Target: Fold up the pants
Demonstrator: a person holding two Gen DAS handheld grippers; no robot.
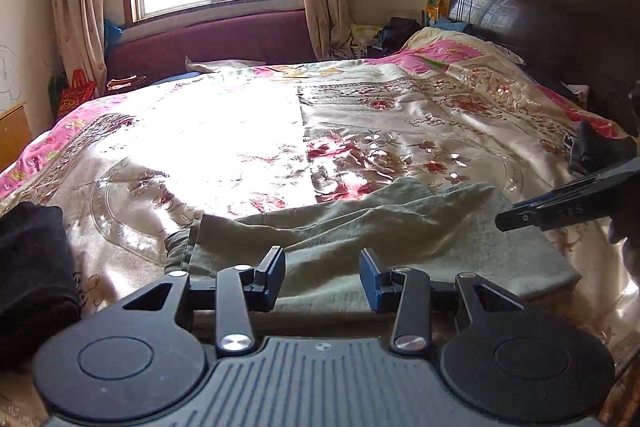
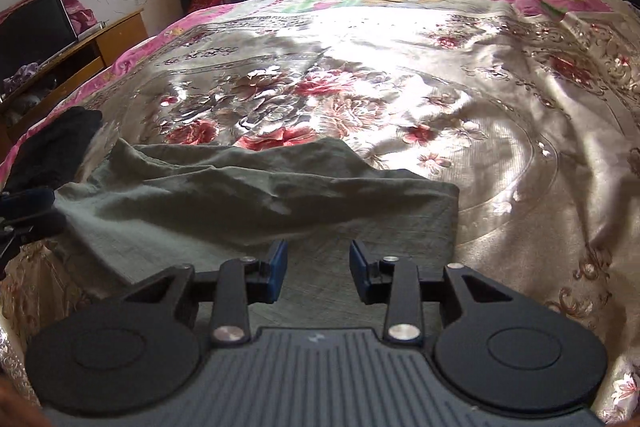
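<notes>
Grey-green pants (image 1: 360, 227) lie partly folded and rumpled on the near side of the flowered bedspread (image 1: 360, 115); they also show in the right wrist view (image 2: 248, 199). My left gripper (image 1: 322, 277) is open and empty, its fingers just above the pants' near edge. My right gripper (image 2: 318, 271) is open and empty over the pants' near right part. The right gripper's fingers (image 1: 560, 203) show at the right edge of the left wrist view. The left gripper's fingers (image 2: 28, 211) show at the left edge of the right wrist view.
A black garment (image 1: 32, 279) lies on the bed left of the pants, also in the right wrist view (image 2: 56, 147). A dark headboard (image 1: 560, 35) stands at right. A wooden side table (image 2: 80, 43) stands left of the bed. A window and maroon bench (image 1: 216, 39) are beyond.
</notes>
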